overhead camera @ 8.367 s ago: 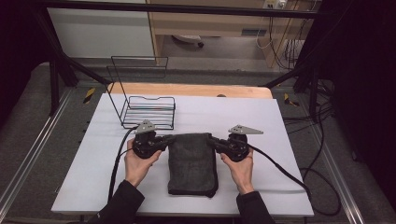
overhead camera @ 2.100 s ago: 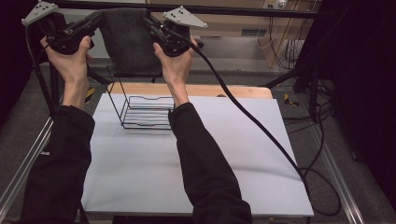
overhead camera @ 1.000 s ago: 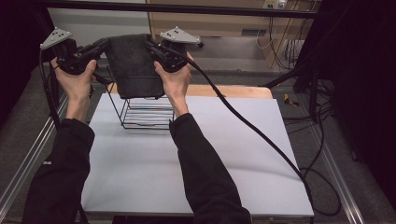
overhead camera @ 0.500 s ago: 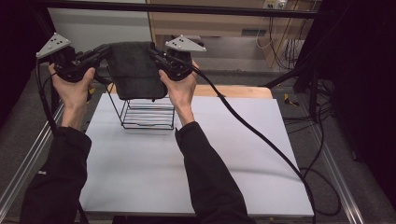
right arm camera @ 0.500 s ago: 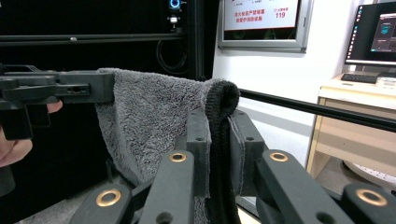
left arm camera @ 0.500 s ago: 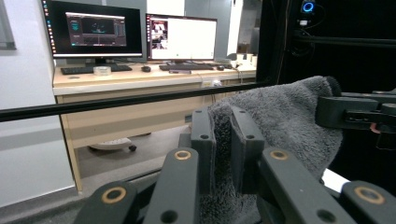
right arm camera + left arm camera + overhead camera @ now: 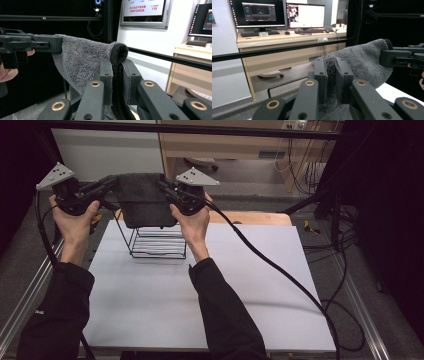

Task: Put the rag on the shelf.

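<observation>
A folded dark grey towel (image 7: 145, 200) hangs in the air between my two grippers, above the black wire basket (image 7: 157, 240) at the back left of the white table (image 7: 210, 285). My left gripper (image 7: 111, 182) is shut on the towel's left top corner; in the left gripper view its jaws pinch the fluffy cloth (image 7: 362, 60). My right gripper (image 7: 164, 187) is shut on the right top corner; the right gripper view has the towel's dark hem (image 7: 117, 57) clamped between the pads. The towel's lower edge hangs just over the basket's top rim.
A wooden board (image 7: 250, 217) lies along the table's far edge. Black cables (image 7: 280, 275) trail from the grippers across the table's right half. A black frame bar (image 7: 200, 129) runs overhead at the back. A desk with monitors (image 7: 277, 15) stands beyond.
Both hands have come down and slightly nearer with the towel stretched between them. The towel's lower edge now hangs closer to the wire basket.
</observation>
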Tool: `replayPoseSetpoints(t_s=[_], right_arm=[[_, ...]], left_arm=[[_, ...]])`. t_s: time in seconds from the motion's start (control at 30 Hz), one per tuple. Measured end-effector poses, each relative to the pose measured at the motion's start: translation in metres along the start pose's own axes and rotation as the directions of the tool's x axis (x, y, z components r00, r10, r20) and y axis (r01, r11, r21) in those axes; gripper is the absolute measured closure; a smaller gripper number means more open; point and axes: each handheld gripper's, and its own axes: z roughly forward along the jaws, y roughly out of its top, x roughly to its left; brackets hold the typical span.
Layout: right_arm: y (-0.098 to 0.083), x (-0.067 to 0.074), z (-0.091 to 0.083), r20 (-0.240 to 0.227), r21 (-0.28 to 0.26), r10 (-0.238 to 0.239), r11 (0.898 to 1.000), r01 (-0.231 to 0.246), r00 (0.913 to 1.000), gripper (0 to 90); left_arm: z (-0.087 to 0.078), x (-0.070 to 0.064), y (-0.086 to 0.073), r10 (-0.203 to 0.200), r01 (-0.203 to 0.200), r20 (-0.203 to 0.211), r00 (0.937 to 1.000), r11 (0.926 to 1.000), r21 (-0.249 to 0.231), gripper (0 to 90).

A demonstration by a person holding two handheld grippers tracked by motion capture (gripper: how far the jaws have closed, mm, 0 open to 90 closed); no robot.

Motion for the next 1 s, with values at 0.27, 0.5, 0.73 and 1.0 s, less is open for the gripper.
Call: replayPoseSetpoints(t_s=[0.27, 0.5, 0.73, 1.0], right_arm=[[-0.008, 0.006, -0.006, -0.010, 0.006, -0.029, 1.000, 0.029, 0.9995, 80.8], [-0.010, 0.010, -0.010, -0.020, 0.025, -0.059, 0.998, 0.059, 0.9981, 80.7], [-0.013, 0.013, -0.012, -0.057, 0.064, -0.057, 0.996, 0.061, 0.9967, 79.7], [-0.013, 0.014, -0.018, -0.113, 0.140, -0.056, 0.988, 0.071, 0.9920, 75.2]], left_arm=[[-0.010, -0.006, -0.012, 0.006, -0.006, 0.013, 0.9999, 1.0000, 0.005, 81.3], [-0.017, -0.011, -0.021, 0.015, -0.015, 0.008, 0.9999, 0.9994, 0.030, 81.1], [-0.023, -0.014, -0.030, -0.018, 0.017, 0.011, 0.9998, 0.9962, 0.085, 79.9], [-0.028, -0.022, -0.040, -0.005, 0.005, 0.000, 1.0000, 0.9885, 0.151, 78.2]])
